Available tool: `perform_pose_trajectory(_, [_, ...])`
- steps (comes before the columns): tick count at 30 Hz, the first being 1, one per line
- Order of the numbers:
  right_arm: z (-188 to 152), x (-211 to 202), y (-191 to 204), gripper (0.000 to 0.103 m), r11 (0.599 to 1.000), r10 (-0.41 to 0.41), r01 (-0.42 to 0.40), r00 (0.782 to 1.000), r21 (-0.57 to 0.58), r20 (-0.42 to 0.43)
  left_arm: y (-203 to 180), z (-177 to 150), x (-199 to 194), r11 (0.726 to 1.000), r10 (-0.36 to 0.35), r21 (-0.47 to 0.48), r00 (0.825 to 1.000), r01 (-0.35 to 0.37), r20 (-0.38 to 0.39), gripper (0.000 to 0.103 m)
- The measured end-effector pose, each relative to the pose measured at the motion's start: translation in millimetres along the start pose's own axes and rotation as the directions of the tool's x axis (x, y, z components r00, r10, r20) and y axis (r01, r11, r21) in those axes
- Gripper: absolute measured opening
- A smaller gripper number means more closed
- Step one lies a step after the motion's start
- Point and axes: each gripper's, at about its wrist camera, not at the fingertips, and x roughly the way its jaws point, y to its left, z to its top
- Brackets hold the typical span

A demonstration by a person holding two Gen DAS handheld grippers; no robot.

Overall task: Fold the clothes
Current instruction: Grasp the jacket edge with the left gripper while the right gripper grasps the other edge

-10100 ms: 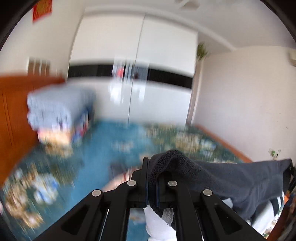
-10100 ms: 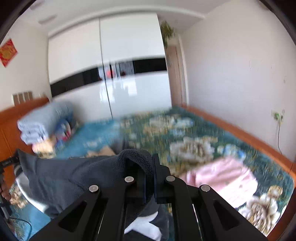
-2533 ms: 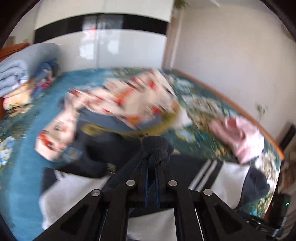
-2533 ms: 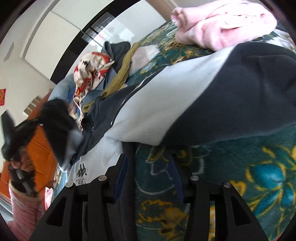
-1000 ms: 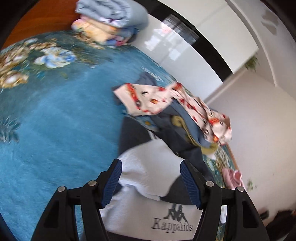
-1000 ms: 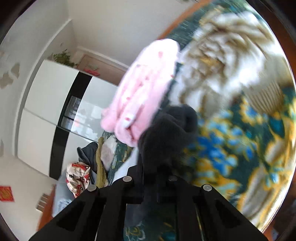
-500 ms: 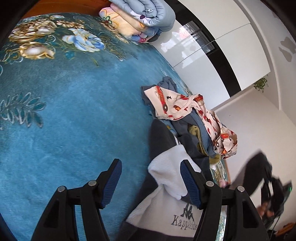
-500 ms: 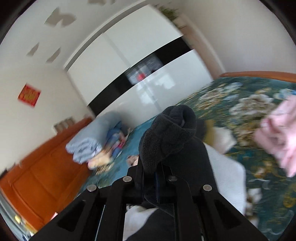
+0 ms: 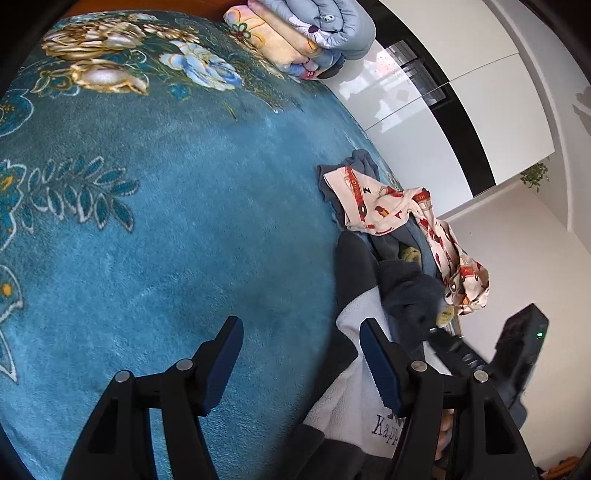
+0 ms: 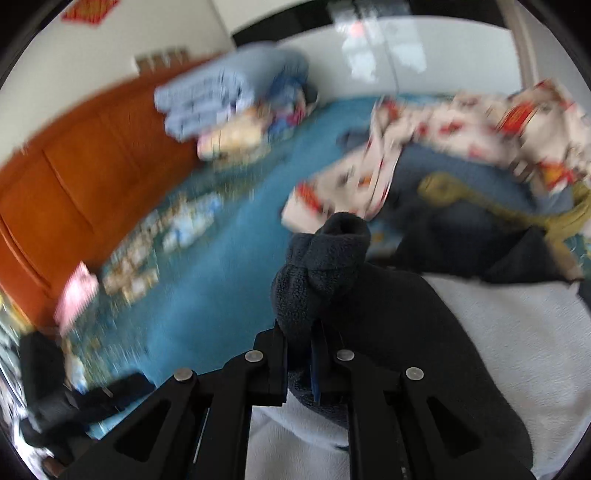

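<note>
A dark grey and white fleece sweatshirt (image 9: 351, 398) with a printed logo lies on the blue floral bed cover (image 9: 166, 221). My left gripper (image 9: 301, 352) is open and empty, low over the cover just left of the sweatshirt. My right gripper (image 10: 299, 350) is shut on a bunched dark sleeve (image 10: 325, 266) of the sweatshirt and holds it over the white body (image 10: 517, 332). The right gripper also shows in the left wrist view (image 9: 443, 336), with the sleeve end (image 9: 410, 295) in it.
A pile of unfolded clothes topped by a red-printed cream garment (image 9: 402, 214) lies beyond the sweatshirt. Folded blankets (image 9: 306, 33) are stacked at the head of the bed by the orange headboard (image 10: 66, 177). White wardrobes (image 9: 461, 96) stand behind.
My right gripper has swung the dark sleeve leftward across the white body of the sweatshirt. My left gripper has stayed open and shifted slightly left over the bed cover.
</note>
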Motion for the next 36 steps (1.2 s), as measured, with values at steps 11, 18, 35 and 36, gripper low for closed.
perform_pose_trajectory(11, [-7.6, -68.3, -28.3, 0.053, 0.993, 0.028, -0.020, 0.997, -0.113, 0.072, -86.9, 5.6, 29.7, 0.977, -0.084, 0.190, 0.994, 0.096, -0.074, 0.069])
perform_pose_trajectory(18, [0.2, -148.2, -164.7, 0.056, 0.957, -0.171, 0.126, 0.973, 0.261, 0.156, -173.4, 5.9, 81.7, 0.898, -0.067, 0.421, 0.987, 0.123, -0.145, 0.071])
perform_pose_trajectory(35, [-39.9, -134.6, -206.0, 0.056, 0.946, -0.103, 0.078, 0.993, 0.315, 0.064, -109.1, -0.9, 94.6, 0.966, -0.040, 0.243, 0.977, 0.092, -0.209, 0.071])
perform_pose_trajectory(36, [-41.6, -144.8, -205.7, 0.056, 0.944, -0.087, 0.055, 0.993, 0.326, 0.084, -109.7, -1.7, 90.6, 0.965, -0.043, 0.245, 0.977, 0.095, -0.209, 0.071])
